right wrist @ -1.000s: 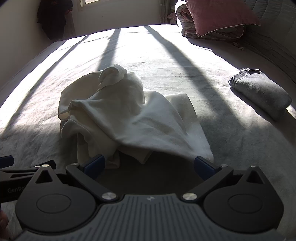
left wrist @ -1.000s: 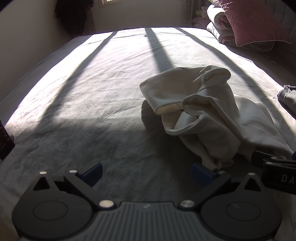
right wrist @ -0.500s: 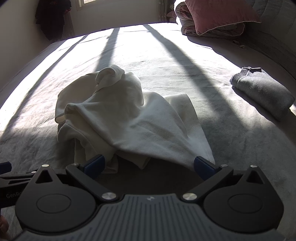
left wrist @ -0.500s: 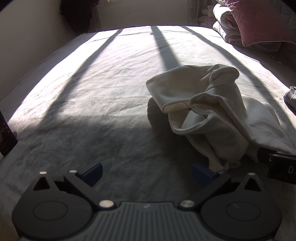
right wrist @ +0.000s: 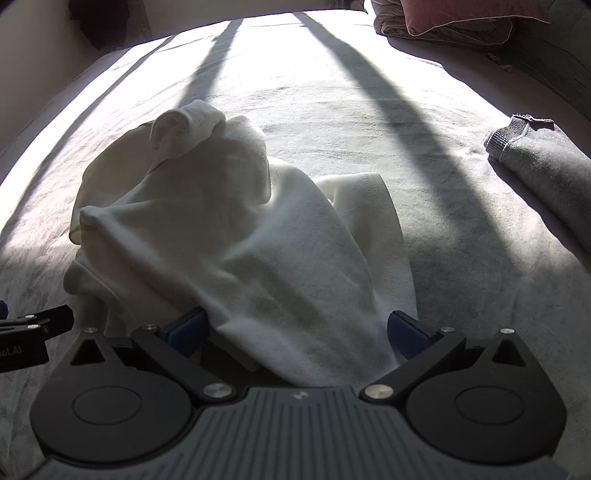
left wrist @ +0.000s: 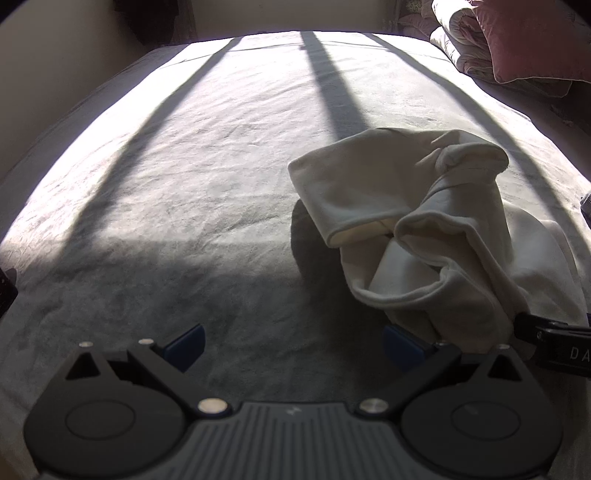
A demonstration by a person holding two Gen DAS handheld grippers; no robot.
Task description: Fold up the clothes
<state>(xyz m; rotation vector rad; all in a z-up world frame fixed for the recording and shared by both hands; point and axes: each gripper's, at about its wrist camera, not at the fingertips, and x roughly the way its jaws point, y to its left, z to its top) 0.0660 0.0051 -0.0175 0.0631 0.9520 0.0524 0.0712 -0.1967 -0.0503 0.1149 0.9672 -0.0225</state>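
A crumpled cream-white garment [right wrist: 229,236] lies in a heap on the grey bed sheet [right wrist: 369,110]. In the left wrist view the same garment [left wrist: 424,221] sits right of centre. My right gripper [right wrist: 295,330] is open, and the garment's near edge lies between its blue-padded fingers. My left gripper [left wrist: 293,341] is open over bare sheet [left wrist: 184,184], its right fingertip [left wrist: 400,345] at the garment's lower left edge. Each gripper's body shows at the edge of the other's view.
A folded grey garment [right wrist: 546,166] lies at the right of the bed. A pink pillow [left wrist: 528,37] and rolled quilt [left wrist: 458,40] sit at the far right. Dark clothing [left wrist: 151,18] hangs by the far wall. Sunlit sheet stretches left of the heap.
Both grippers have moved forward toward the garment. Its near edge, which lay ahead of the right gripper's fingers, now lies between them. Both stay open.
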